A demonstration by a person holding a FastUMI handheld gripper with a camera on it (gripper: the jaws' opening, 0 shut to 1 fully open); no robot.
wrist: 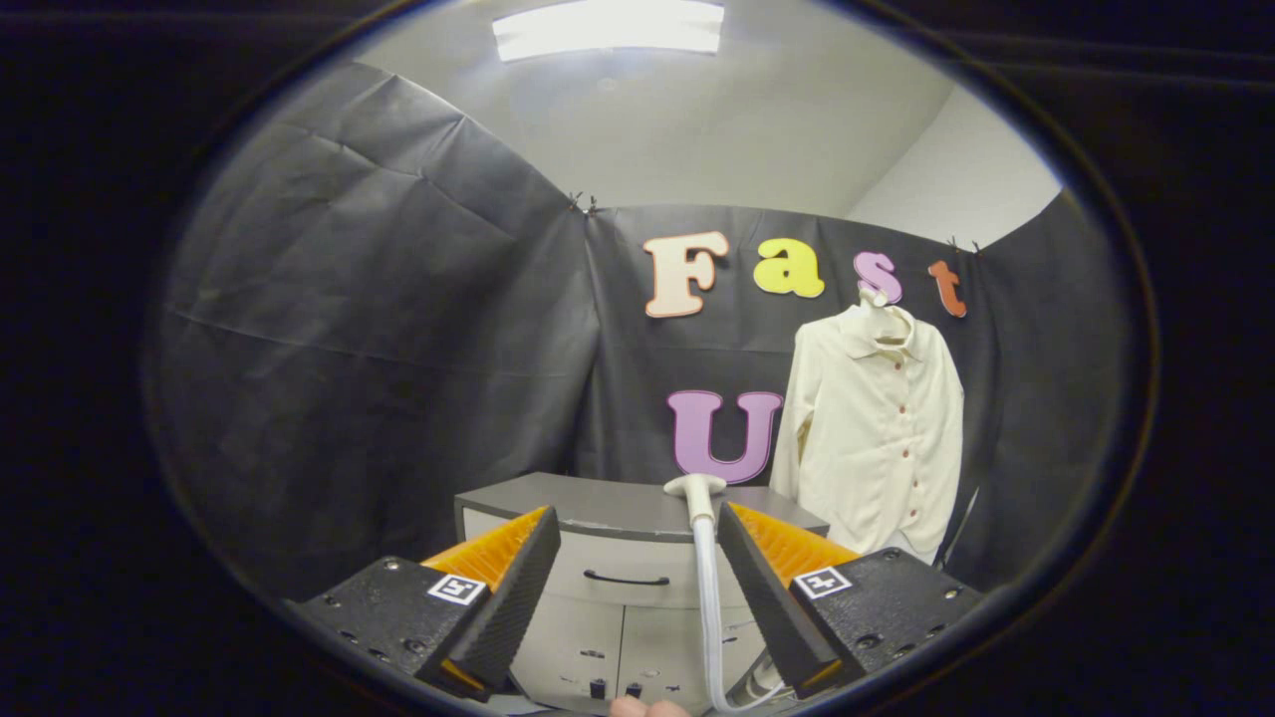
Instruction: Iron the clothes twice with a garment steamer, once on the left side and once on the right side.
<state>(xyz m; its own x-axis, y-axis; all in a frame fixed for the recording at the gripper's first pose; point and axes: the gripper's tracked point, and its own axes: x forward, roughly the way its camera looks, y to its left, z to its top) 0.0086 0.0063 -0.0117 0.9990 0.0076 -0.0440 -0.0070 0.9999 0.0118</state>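
Cream-coloured cloth marks the target: a long-sleeved button-front shirt [877, 428] hangs on a hanger against the black cloth wall, right of centre in the frame and well beyond the fingers. Below and left of it stands a grey cabinet [618, 543] with a dark drawer handle.

On the cabinet's top, near its right end, sits the white head of the garment steamer [695, 488], with its pale hose [709, 617] dropping down the cabinet front toward the lower middle of the frame. The hose runs just beside the inner face of the right finger.

The gripper [637, 573], black wedge-shaped fingers backed with orange, stands wide open and holds nothing. The steamer head lies ahead of the gap, off toward the right finger rather than centred. At the bottom edge, between the fingers, a small part of a person's hand [649, 708] shows.

My judgement is that the steamer has not yet been picked up, so neither pass over the shirt has begun. The risks from here: closing off-centre could pinch the hose rather than the handle, or knock the head off the cabinet. Once lifted, the trailing hose could snag on the cabinet edge and drag the head away from the shirt.
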